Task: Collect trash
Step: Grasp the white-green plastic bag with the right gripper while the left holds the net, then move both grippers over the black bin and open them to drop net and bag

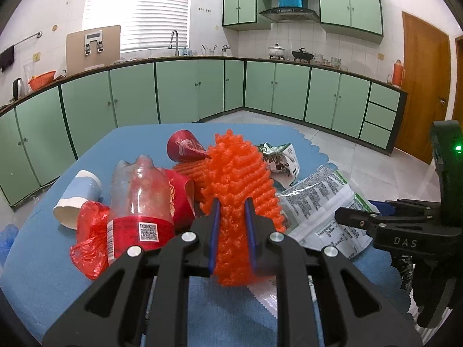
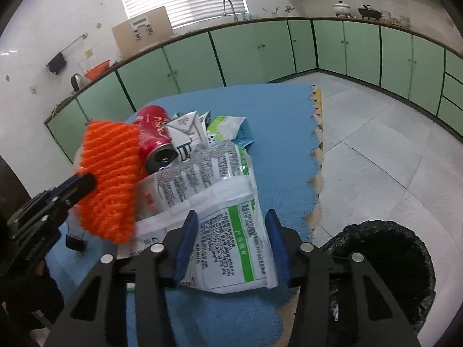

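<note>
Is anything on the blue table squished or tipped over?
Yes. The clear plastic bottle with the red label lies on its side, dented. The red can is tipped over too, its open mouth facing the right wrist camera. The paper cup also lies on its side.

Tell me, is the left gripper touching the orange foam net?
Touching. In the left wrist view, the left gripper has both blue pads pressed against the sides of the orange foam net.

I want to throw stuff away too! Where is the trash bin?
The black-lined trash bin shows in the right wrist view, lower right, on the floor beside the blue table's edge, just right of the right gripper.
</note>
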The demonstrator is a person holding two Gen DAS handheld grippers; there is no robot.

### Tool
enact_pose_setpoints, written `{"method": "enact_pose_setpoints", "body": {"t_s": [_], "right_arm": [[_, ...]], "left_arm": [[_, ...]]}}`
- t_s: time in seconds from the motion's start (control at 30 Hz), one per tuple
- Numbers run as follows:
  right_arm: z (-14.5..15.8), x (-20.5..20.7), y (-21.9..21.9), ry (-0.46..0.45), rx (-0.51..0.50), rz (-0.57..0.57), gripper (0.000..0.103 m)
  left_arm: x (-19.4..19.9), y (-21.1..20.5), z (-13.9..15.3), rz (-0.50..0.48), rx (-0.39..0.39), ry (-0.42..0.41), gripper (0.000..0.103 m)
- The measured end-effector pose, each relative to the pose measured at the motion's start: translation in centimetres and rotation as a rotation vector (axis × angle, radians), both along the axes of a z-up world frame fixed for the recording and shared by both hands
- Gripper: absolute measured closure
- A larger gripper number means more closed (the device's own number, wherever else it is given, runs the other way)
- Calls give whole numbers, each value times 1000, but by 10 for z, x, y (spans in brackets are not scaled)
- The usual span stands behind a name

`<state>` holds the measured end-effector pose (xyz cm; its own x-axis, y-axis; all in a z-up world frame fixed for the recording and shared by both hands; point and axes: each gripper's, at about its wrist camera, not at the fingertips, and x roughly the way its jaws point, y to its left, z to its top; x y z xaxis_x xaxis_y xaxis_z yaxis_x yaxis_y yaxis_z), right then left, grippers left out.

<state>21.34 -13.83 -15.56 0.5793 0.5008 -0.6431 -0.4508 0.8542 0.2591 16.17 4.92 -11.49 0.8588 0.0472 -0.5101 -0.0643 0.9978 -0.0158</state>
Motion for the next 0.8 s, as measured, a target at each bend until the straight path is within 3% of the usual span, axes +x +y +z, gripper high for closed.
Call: {"method": "enact_pose_setpoints", "body": {"t_s": [0.23,0.5,0.8], "right_arm": [[13,-14,-7,-30,13,7,95],[50,-41,-18,-108,32,34,100],[86,-77,-43,-193,18,-51,101]], "left_arm": [[-3,-2,1,-4,-2,-2,88],[-21,-4,17,-16,-3,-53,88],[-41,-21,38,-66,-7,-102,88]]}}
